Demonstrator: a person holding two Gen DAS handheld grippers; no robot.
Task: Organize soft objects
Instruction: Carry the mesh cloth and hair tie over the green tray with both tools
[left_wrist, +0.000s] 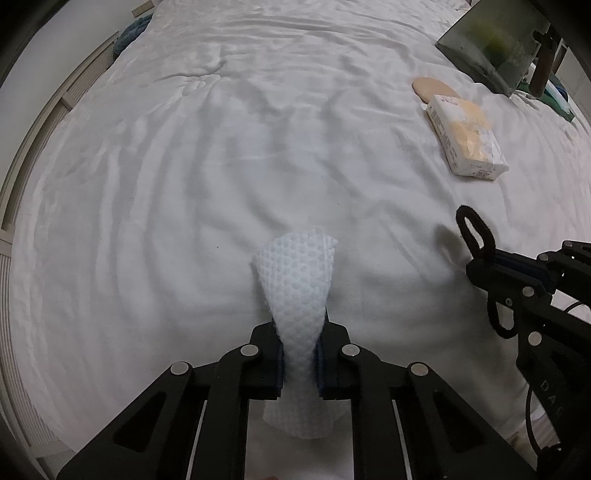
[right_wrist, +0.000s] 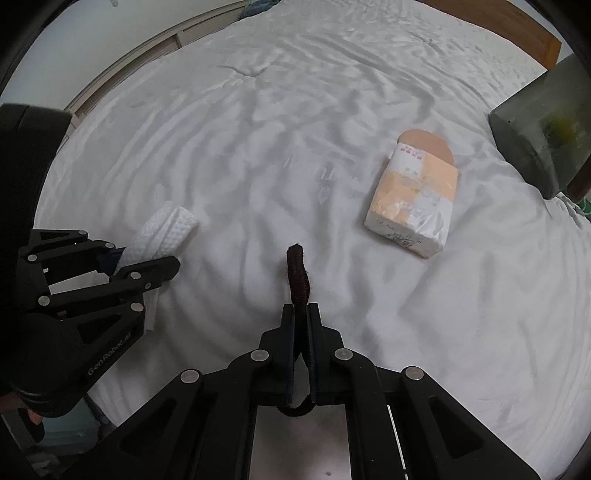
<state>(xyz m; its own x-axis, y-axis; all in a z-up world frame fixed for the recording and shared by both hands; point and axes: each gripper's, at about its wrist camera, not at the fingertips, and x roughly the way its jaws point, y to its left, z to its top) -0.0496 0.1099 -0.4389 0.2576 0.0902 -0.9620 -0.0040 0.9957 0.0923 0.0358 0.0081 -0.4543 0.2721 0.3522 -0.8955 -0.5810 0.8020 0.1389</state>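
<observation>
My left gripper (left_wrist: 299, 332) is shut on a white waffle-textured cloth (left_wrist: 295, 273), which is pinched at its middle and flares out past the fingertips over the white bed sheet (left_wrist: 207, 155). The right wrist view shows that same cloth (right_wrist: 162, 229) and left gripper (right_wrist: 144, 258) at the left. My right gripper (right_wrist: 302, 314) is shut on a dark fuzzy hair band (right_wrist: 298, 273) that sticks up beyond the pads, with a loop hanging behind them. From the left wrist view, the right gripper (left_wrist: 476, 266) sits at the right, the hair band (left_wrist: 476, 229) looping out of it.
A white and yellow tissue pack (left_wrist: 465, 136) (right_wrist: 413, 203) lies on the sheet at the right, partly on a tan round pad (left_wrist: 428, 86). A dark box (left_wrist: 491, 48) (right_wrist: 535, 140) stands at the far right. A blue-green cloth (left_wrist: 131, 33) lies by the far left bed edge.
</observation>
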